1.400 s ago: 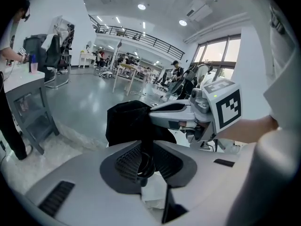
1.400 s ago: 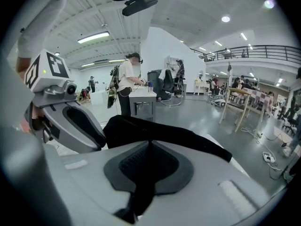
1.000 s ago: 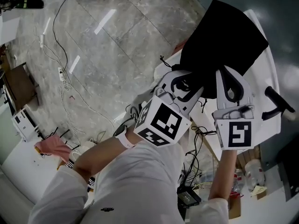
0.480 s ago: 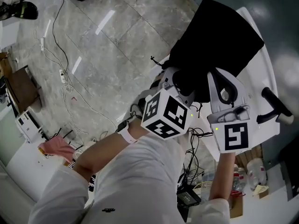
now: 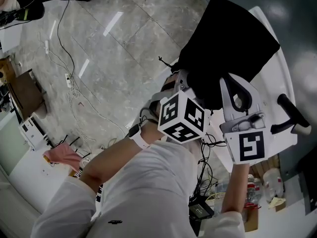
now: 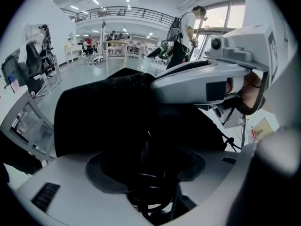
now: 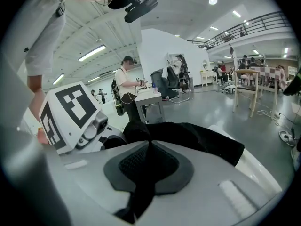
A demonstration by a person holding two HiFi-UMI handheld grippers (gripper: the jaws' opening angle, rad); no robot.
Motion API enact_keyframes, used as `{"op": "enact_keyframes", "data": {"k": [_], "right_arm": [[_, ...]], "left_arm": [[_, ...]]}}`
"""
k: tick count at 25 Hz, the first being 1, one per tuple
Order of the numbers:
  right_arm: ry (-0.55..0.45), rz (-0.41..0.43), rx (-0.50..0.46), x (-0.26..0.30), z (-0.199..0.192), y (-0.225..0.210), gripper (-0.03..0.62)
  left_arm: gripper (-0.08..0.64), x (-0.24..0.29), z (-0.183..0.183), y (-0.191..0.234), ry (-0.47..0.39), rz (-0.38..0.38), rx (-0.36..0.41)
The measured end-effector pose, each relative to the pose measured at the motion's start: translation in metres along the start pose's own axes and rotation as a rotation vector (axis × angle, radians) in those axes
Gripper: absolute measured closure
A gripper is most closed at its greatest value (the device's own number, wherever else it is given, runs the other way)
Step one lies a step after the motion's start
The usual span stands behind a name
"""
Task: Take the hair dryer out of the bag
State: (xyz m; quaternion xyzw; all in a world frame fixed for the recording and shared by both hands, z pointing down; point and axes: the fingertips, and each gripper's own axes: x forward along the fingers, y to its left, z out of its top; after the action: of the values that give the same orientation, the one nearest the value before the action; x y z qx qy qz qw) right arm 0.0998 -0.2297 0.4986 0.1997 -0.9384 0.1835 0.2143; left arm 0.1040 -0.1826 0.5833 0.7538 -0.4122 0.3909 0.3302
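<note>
- As the task stands at an early stage, the holdings are listed below.
- Soft black fabric bag point(image 5: 233, 38): lies on the white round-edged table point(image 5: 283, 78), ahead of both sets of jaws, with its mouth turned toward them.
- Right gripper point(image 7: 149, 166), white with grey ribbed pads: jaws together, clamped on a fold of the bag's rim that runs up the seam between the pads. It is judged to be steadying the mouth.
- Left gripper point(image 6: 148, 166), same make: jaws nearly together at the bag mouth, gripping a looped thick black cord point(image 6: 150, 192) that sits between the pads. The bag's body rises just beyond the tips.
- Hair dryer: not visible in any view. It is presumably inside the bag, beyond the left jaws (the cord is probably its lead, though a drawstring cannot be ruled out).
- Done: bag rim held, cord seized.
- Left to do: draw the dryer body through the mouth and clear of the bag. By this reckoning, nearly the whole extraction remains.
</note>
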Motion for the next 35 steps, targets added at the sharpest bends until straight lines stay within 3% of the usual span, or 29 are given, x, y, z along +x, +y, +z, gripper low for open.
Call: {"op": "enact_keyframes", "data": {"k": [9,13,20,32,35], "right_arm": [[-0.009,0.005,0.026,-0.005,-0.001,0.004,0.565],[-0.007,-0.013,0.014,-0.007,-0.001,0.000,0.565],[0.008,-0.112,-0.090,-0.016,-0.001,-0.007,0.565],[-0.010,-0.162,-0.119,-0.025,0.003,0.013,0.565],[-0.016,-0.172,-0.125,-0.029,0.005,0.022,0.566]], "left_arm": [[0.313,0.004,-0.002,0.002,0.011,0.057,0.019],[0.354,0.001,0.002,-0.001,-0.007,0.002,0.030],[0.355,-0.013,-0.012,-0.013,0.008,-0.053,-0.008],[0.354,-0.035,-0.071,-0.020,0.185,-0.089,0.042],[0.356,-0.036,-0.081,-0.024,0.192,-0.089,0.044]]}}
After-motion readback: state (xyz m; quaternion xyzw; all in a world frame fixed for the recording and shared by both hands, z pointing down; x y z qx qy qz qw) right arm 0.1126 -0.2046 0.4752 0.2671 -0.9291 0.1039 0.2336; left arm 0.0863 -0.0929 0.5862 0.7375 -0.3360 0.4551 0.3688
